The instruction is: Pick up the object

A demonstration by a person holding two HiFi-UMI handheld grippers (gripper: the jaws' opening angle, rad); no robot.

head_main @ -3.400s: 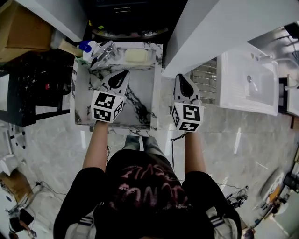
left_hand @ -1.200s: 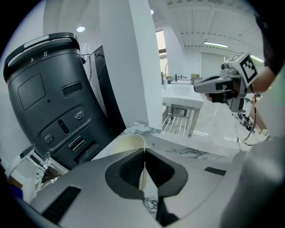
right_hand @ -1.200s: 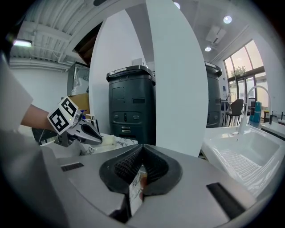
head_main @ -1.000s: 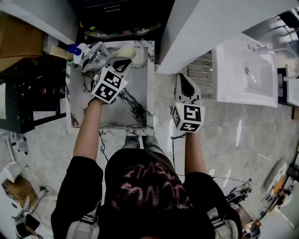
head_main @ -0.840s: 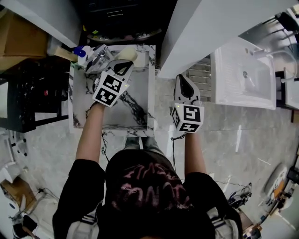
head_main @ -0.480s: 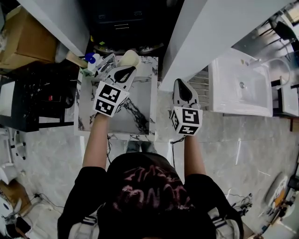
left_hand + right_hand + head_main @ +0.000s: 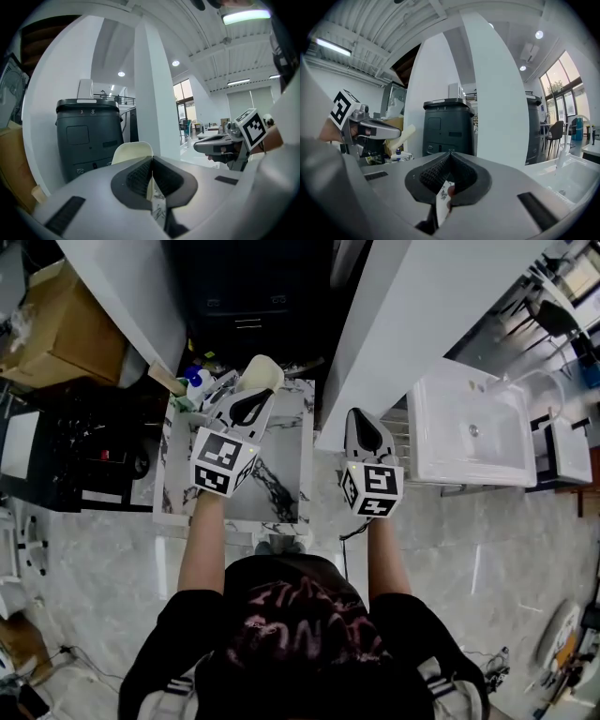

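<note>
The object is a pale cream bar (image 7: 262, 373), like a soap or a sponge. My left gripper (image 7: 254, 393) is shut on its near end and holds it up over the back of the marble table (image 7: 281, 486). In the left gripper view the cream bar (image 7: 132, 150) sticks out past the closed jaws of the left gripper (image 7: 152, 160). My right gripper (image 7: 360, 416) hovers to the right of the table, over the floor, shut with nothing in it. Its own view shows the right gripper (image 7: 450, 155) with jaws together, and the cream bar (image 7: 404, 133) held out by the left one.
A blue-capped bottle (image 7: 195, 380) and a shiny packet (image 7: 215, 390) stand at the table's back left corner. A white column (image 7: 394, 324) rises between table and white sink (image 7: 469, 432). A dark bin (image 7: 89, 136) stands behind the table, a cardboard box (image 7: 61, 329) at far left.
The cream bar lay on the back of the table before. My left gripper reached to it, took hold and has raised it off the marble. The right gripper has barely moved.
</note>
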